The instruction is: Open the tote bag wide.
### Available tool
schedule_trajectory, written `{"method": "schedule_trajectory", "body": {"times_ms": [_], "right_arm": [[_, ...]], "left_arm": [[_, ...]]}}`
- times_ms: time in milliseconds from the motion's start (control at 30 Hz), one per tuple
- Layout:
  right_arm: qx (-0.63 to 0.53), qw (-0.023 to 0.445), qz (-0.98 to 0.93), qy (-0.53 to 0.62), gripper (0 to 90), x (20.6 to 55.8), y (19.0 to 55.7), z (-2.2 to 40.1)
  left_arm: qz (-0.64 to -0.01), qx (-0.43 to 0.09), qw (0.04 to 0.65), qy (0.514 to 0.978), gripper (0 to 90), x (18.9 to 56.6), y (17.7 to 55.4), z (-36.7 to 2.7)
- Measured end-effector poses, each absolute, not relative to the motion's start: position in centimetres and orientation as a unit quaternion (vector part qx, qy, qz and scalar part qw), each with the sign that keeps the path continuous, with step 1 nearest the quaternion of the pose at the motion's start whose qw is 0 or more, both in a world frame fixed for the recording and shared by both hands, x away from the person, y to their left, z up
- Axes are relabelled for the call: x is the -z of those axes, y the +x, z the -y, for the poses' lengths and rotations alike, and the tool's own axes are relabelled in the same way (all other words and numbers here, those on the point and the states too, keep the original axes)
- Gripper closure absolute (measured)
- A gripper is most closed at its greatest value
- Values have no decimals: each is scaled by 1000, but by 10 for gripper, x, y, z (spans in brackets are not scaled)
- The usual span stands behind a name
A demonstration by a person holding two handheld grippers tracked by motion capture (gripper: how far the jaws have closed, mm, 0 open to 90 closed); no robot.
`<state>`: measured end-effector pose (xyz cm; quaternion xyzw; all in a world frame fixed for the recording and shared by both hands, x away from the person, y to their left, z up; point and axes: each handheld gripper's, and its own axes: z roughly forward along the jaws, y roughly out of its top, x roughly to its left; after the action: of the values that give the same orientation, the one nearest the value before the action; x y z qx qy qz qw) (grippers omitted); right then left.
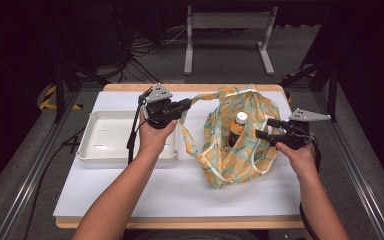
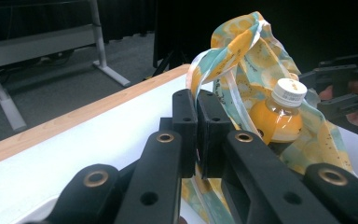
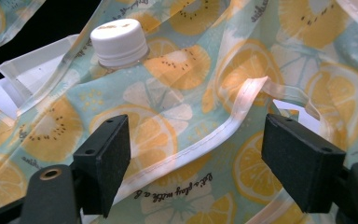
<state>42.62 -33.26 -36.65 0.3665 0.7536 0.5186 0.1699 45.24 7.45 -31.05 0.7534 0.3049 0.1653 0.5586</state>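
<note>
Left tool (image 1: pixel 184 105) clamped on a handle (image 2: pixel 223 56) of one soft, citrus-print fabric bag (image 1: pixel 232 150). Right tool (image 1: pixel 262 128) spread wide at the bag's mouth, gripping nothing. One orange bottle (image 1: pixel 237 129), round white cap, stands inside. One white rectangular tray (image 1: pixel 100 142) on the desk (image 1: pixel 180 185).

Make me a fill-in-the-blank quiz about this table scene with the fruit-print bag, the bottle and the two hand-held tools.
1. The left tool is shut on a ____ of the fruit-print fabric bag.
2. The orange drink bottle standing in the bag has a ____ screw cap.
3. The right tool has its jaws ____, with bag fabric between them.
4. The shallow white plastic tray lies at the ____ side of the bag in the high view.

Missing words: handle; white; open; left
</note>
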Motion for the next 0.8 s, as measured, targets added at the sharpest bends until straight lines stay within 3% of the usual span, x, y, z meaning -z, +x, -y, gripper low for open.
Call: {"method": "schedule_trajectory", "body": {"times_ms": [133,233,433,467,567,800], "right_arm": [[-516,174,-755,364,282,369,428,332],[-513,174,-759,361,359,371,430,330],[-504,185,-772,339,711,366,427,328],[-504,185,-772,339,711,366,427,328],[-504,192,-773,335,872,363,424,328],[-504,208,-771,328,900,354,418,327]], "left_arm": [[-302,-164,558,755,868,311,452,-73],[-301,-164,558,756,869,311,452,-73],[-301,-165,559,755,868,311,451,-73],[-301,-164,559,755,868,311,451,-73],[-301,-165,559,755,868,311,451,-73],[-303,-167,559,754,869,310,451,-74]]}}
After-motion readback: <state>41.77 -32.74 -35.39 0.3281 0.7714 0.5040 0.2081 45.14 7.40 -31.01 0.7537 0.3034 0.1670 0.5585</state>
